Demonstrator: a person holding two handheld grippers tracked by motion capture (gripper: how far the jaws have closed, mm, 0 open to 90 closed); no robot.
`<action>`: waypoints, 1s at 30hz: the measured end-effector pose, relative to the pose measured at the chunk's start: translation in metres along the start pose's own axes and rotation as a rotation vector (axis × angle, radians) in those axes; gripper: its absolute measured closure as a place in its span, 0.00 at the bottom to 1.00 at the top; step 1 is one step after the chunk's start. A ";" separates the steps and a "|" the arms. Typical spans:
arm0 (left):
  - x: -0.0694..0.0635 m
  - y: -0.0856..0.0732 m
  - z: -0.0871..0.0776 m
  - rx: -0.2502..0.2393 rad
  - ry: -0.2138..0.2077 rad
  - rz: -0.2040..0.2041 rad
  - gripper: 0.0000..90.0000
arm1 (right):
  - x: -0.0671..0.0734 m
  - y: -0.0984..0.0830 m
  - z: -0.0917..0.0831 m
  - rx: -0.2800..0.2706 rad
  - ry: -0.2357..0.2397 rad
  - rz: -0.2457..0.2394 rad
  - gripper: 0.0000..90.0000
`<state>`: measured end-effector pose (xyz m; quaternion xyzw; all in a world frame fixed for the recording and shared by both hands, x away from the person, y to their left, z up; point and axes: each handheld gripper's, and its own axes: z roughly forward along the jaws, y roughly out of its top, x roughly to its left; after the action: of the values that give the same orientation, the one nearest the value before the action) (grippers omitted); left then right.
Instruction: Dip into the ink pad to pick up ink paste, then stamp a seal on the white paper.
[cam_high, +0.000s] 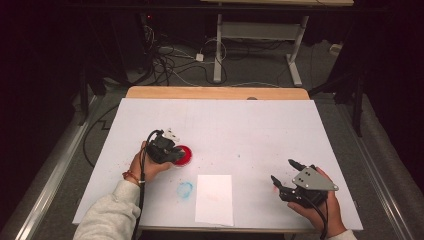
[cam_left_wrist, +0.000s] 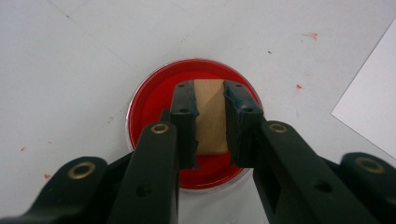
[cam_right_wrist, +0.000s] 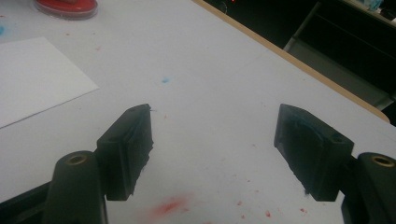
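Over the red dish (cam_left_wrist: 187, 135), the left gripper (cam_left_wrist: 210, 100) has its jaws pressed against the two sides of a small wooden block (cam_left_wrist: 210, 116), which stands in the red paint. Seen from the left gripper view, the block's lower end is cut off behind the jaws, and whether it touches the dish's bottom cannot be told. From the high view, the left gripper (cam_high: 167, 147) and the hand covering it hide most of the dish (cam_high: 185, 155), so that just a red edge peeks out to the right, and the block is out of sight there.

Right of the dish and nearer the person lies a white sheet of paper (cam_high: 214, 199), with a faint blue smear (cam_high: 184, 189) just beside its left edge. Well to the right of the dish, the right gripper (cam_high: 282, 172) rests on the white table cover (cam_high: 240, 130) with its jaws spread wide and nothing between them. Small red specks (cam_right_wrist: 170, 205) dot the cover below it, blurred in the right gripper view.
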<state>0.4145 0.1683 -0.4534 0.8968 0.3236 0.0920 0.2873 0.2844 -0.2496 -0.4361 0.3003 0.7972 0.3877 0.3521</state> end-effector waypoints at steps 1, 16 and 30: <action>0.000 0.000 0.000 0.001 0.001 0.002 0.82 | 0.000 0.000 0.000 0.001 -0.001 -0.001 0.31; -0.002 0.000 0.000 0.002 0.015 0.002 0.82 | -0.002 -0.003 -0.001 0.004 0.001 0.001 0.32; -0.003 -0.001 -0.003 -0.011 0.038 0.001 0.82 | -0.001 -0.001 -0.001 -0.007 0.011 0.003 0.31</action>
<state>0.4104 0.1679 -0.4510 0.8936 0.3279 0.1109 0.2858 0.2841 -0.2510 -0.4365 0.2982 0.7973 0.3929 0.3480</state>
